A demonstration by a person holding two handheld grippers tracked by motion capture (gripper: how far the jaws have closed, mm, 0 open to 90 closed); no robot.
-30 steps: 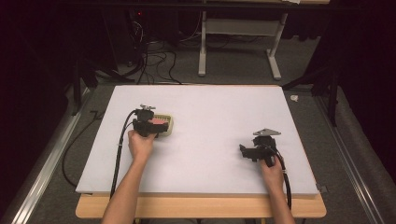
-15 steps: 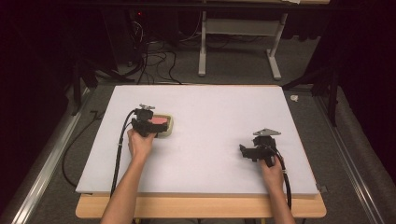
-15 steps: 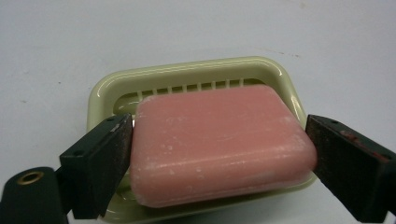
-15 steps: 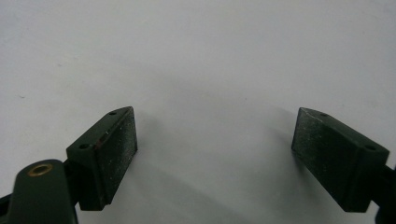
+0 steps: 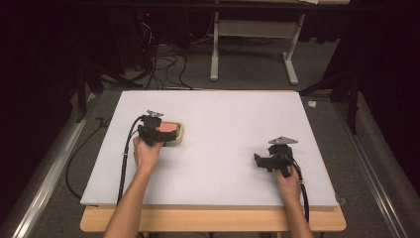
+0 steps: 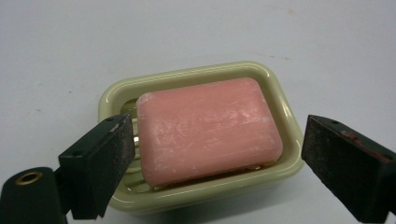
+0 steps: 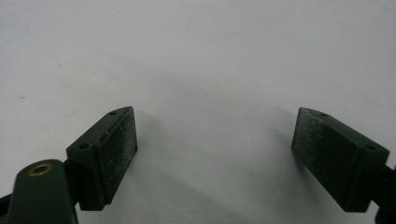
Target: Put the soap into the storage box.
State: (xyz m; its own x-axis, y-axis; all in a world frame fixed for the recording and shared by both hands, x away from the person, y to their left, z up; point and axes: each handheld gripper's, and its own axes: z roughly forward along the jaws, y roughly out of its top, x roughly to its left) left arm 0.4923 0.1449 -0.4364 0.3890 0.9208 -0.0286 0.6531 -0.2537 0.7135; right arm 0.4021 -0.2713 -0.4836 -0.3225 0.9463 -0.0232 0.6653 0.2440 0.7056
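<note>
OBJECT: pink soap bar (image 6: 208,128) in dish (image 6: 280,93), likely slick, firm, light | GRIP: long sides | left hand-held gripper (image 6: 215,154): just opened, straddling soap, no contact | right hand-held gripper (image 7: 215,154): wide, empty over bench (image 5: 237,124)

Pink soap bar (image 6: 208,128), rounded rectangle with a whitish, scuffed top, lies flat inside a pale green soap dish (image 6: 280,100); dish sits upright on the white counter (image 5: 237,129), left side.

Left gripper (image 5: 154,130): left half of the table, jaws have just been opening, now spread apart.
Right gripper (image 5: 271,159): near the table's right front, jaws wide apart.
</note>
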